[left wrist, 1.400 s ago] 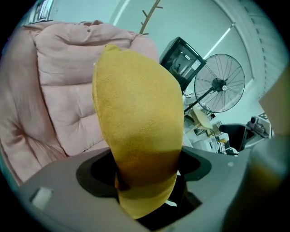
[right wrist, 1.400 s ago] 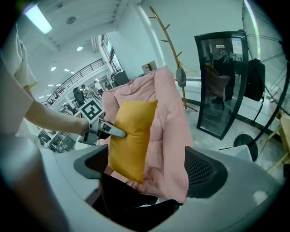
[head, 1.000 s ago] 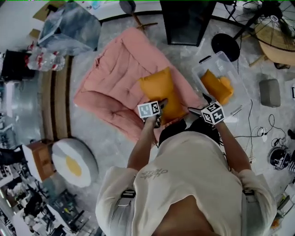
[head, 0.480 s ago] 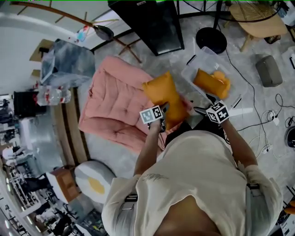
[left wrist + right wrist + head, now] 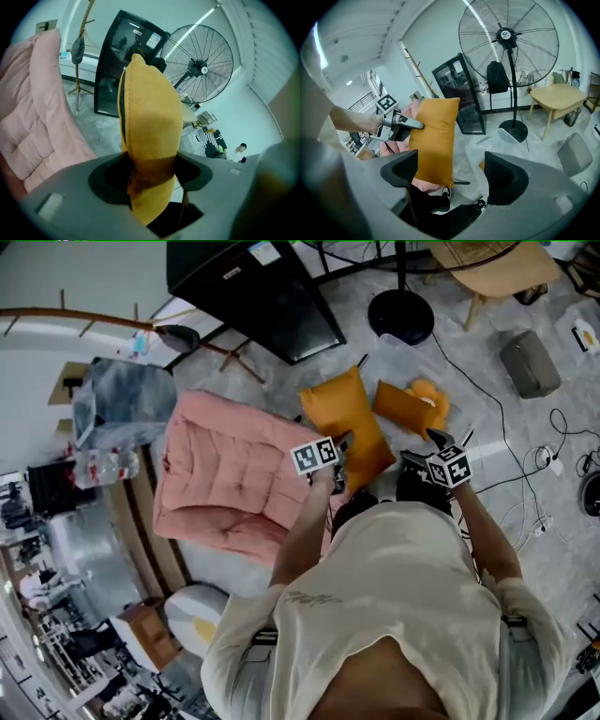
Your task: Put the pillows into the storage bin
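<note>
Left gripper [image 5: 151, 171]: jaws have just been closing and are clamped on the lower edge of an orange pillow [image 5: 150, 112]; the fabric is pinched between them. Pillow hangs upright in the air, clear of the floor [image 5: 487, 456], zipper seam facing the camera.

Right gripper [image 5: 452, 174]: jaws have just been closing a little but stand well apart, with nothing between them. It holds nothing. It points toward the pillow and the bin [image 5: 476, 157] beyond.

In the head view the pillow is between the right edge of the pink mat [image 5: 225, 474] and the bin. The bin is clear plastic and sits on the floor right of the mat, near the fan base [image 5: 401, 315]. A second pillow [image 5: 408, 409] already lies in it.

Step, as I read it: carry phase. One pillow is stowed, this one is lifted and on its way over.

Next move needs the left gripper to bring the pillow over the bin mouth, lower it beside or on top of the second pillow, then open. The pillow is soft and bulky, so it may catch on the rim. The free right gripper could push it down or steady the bin.
</note>
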`<state>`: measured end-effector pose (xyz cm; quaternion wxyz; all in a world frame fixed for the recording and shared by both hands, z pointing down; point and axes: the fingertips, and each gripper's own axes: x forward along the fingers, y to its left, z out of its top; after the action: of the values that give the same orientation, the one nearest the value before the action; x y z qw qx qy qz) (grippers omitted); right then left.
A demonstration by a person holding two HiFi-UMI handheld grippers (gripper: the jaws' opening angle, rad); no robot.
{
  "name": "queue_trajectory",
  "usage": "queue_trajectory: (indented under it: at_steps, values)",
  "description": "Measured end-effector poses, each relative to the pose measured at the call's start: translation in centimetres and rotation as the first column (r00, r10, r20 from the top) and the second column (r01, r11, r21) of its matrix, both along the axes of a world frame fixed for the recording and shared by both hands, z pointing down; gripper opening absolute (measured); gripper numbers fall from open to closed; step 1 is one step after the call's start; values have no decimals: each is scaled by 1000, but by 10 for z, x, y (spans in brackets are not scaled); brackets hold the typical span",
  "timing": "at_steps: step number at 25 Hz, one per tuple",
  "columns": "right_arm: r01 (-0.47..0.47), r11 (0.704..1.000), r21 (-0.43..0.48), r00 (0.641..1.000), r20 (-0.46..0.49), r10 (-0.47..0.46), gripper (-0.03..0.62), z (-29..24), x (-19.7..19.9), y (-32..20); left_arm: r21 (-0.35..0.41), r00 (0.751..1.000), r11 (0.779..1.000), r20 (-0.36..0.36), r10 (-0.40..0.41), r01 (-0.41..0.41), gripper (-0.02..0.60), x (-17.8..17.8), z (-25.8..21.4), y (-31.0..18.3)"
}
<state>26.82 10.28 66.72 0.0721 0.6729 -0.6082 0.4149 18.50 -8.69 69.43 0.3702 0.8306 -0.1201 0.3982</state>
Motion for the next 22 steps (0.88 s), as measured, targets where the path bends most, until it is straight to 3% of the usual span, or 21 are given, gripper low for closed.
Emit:
queue_trajectory:
  at_steps: [13,19,22]
  values:
    - [-201,979,-14,979,21,201,433,19,115,71,-54,992,991,42,122,-120,282,149,37,47]
    - [-290,957,-20,955,49,291,431,27,142,97,-131,989,987,99,109,-96,276,188,67,61]
    - [-324,945,-35,943,68,326,431,33,145,107,-175,991,983,114,70,-49,243,202,74,63]
